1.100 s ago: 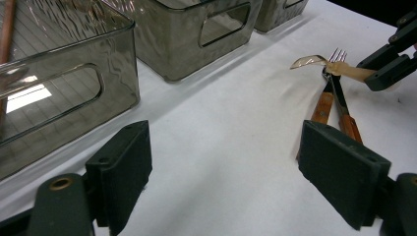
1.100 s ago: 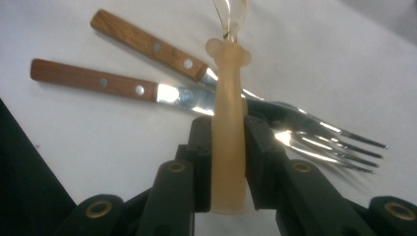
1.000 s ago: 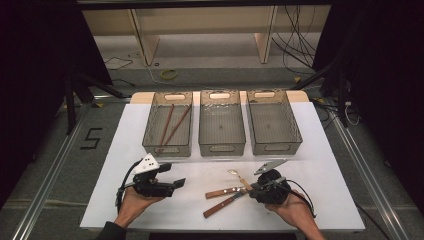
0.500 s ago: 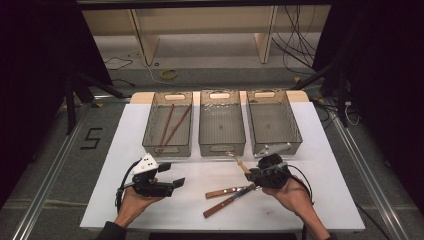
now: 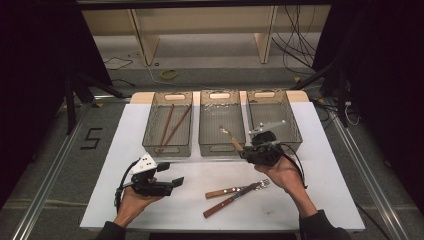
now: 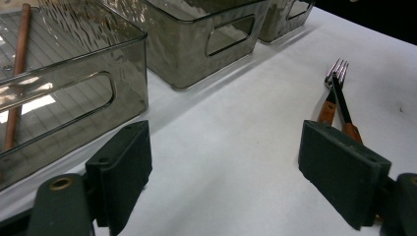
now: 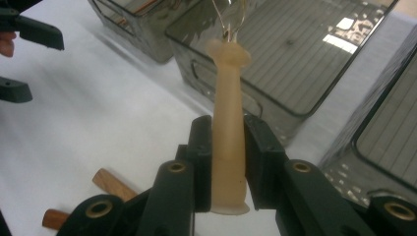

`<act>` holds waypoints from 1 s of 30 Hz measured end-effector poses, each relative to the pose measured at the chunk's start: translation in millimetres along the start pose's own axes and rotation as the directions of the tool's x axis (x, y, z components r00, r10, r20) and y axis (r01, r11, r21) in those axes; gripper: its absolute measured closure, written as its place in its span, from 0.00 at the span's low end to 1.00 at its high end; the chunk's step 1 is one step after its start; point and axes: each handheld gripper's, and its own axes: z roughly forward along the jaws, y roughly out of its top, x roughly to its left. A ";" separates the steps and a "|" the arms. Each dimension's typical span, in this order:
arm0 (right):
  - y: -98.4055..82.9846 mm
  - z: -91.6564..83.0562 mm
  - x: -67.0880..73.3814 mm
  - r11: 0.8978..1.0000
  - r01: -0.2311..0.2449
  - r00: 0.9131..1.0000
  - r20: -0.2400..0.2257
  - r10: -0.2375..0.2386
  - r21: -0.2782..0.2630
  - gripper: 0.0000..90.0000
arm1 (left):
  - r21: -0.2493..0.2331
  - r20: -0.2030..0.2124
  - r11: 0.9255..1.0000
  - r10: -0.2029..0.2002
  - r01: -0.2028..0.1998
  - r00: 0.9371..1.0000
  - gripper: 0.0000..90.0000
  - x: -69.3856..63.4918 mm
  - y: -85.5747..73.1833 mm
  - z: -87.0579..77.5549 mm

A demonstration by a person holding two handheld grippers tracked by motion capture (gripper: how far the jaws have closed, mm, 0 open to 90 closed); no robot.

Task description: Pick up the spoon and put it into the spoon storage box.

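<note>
Here the right gripper (image 7: pixel 223 147), jaws clamped low on the pale-handled utensil (image 7: pixel 227 123) above the middle bin's (image 5: pixel 222 146) near rim, could let it pivot loose, while the left gripper (image 6: pixel 226 172) gapes idle.

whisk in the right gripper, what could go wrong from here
The right gripper pinches the whisk only low on its smooth pale handle, so it might swivel or slip. Its wire end hangs near the middle bin, and could catch the front wall rather than clear it. The fork and the knife lie crossed just below that hand; a dropped whisk could knock them.
</note>
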 end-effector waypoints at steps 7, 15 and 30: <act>15.3 4.6 -6.9 1.000 -0.007 1.000 0.010 0.008 -0.016 0.84 | -0.010 -0.004 1.000 0.000 0.000 1.000 0.22 1.3 0.0 -1.5; 29.1 13.1 -14.6 0.999 -0.021 1.000 0.018 0.022 -0.028 0.84 | -0.015 -0.006 1.000 -0.007 0.007 1.000 0.22 3.5 -0.6 -2.3; 56.9 38.5 -29.9 0.999 -0.051 0.997 0.053 0.052 -0.015 0.84 | -0.015 -0.009 1.000 -0.006 0.005 1.000 0.22 5.2 -1.2 -2.4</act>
